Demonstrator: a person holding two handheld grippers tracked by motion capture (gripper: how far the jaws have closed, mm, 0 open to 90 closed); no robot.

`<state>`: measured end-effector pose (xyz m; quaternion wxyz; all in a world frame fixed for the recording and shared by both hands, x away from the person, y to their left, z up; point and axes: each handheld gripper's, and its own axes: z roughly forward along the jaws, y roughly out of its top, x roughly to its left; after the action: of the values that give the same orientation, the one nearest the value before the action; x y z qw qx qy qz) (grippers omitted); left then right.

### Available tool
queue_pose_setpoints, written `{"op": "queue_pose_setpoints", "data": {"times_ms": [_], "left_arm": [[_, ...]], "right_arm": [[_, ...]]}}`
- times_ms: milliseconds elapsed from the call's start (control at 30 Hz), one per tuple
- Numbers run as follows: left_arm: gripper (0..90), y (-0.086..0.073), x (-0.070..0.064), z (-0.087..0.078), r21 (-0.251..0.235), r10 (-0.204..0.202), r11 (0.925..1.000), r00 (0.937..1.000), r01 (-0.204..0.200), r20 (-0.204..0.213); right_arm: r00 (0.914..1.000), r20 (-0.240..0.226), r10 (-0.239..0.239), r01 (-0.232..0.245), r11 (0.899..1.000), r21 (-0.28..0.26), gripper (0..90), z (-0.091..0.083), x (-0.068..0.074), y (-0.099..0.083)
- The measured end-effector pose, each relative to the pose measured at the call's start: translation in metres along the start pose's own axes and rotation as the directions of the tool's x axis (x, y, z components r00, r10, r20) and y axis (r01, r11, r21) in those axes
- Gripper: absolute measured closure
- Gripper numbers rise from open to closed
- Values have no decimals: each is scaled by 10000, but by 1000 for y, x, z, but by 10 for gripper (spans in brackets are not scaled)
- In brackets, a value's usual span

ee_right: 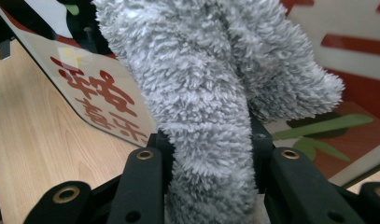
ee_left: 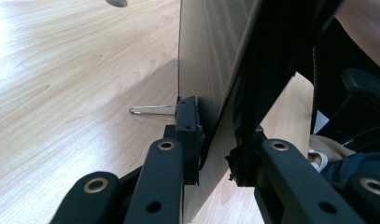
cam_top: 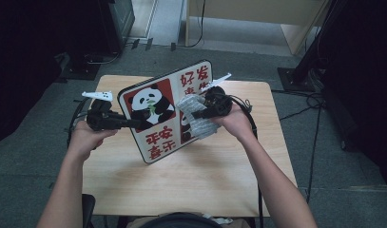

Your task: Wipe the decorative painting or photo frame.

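A panda picture board (cam_top: 155,111) with red Chinese characters is held tilted above the wooden table (cam_top: 191,180). My left gripper (cam_top: 134,123) is shut on the board's left edge; in the left gripper view the thin board (ee_left: 211,93) runs edge-on between the jaws of my left gripper (ee_left: 215,149). A metal wire stand (ee_left: 152,109) sticks out from the board's back. My right gripper (cam_top: 197,114) is shut on a grey fluffy cloth (cam_top: 197,116), which lies against the board's face. In the right gripper view the cloth (ee_right: 211,93) bulges up from between the jaws of my right gripper (ee_right: 211,158), with the board (ee_right: 99,93) behind it.
Around the table lies grey carpet floor with cables (cam_top: 300,111) at the right. A black stand base (cam_top: 295,78) sits at the far right, dark equipment (cam_top: 93,61) at the far left. A black chair (ee_left: 360,93) sits below the table's near edge.
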<state>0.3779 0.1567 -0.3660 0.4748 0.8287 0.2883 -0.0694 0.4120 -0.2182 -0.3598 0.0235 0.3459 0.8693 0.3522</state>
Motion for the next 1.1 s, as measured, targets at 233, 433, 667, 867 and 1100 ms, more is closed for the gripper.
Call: {"op": "queue_pose_setpoints", "data": {"times_ms": [233, 433, 667, 867, 1100], "left_arm": [[770, 0, 0, 0, -17, -25, 10000, 10000, 25, 33], [769, 0, 0, 0, -23, -21, 10000, 10000, 21, 40], [768, 0, 0, 0, -26, -49, 10000, 10000, 49, 81], [765, 0, 0, 0, -37, -74, 10000, 9999, 74, 111], [765, -1, 1, 0, -33, -65, 10000, 9999, 66, 123]], "right_arm": [[9998, -94, 154, -153, 9998, 90, 679, 6, -2, -9], [9996, -164, 240, -237, 9996, 181, 678, 12, -3, -16], [9993, -212, 322, -314, 9989, 353, 677, 20, -4, -26], [9991, -234, 361, -351, 9985, 419, 676, 28, -6, -36], [9988, -272, 419, -402, 9974, 598, 674, 38, -8, -46]]}}
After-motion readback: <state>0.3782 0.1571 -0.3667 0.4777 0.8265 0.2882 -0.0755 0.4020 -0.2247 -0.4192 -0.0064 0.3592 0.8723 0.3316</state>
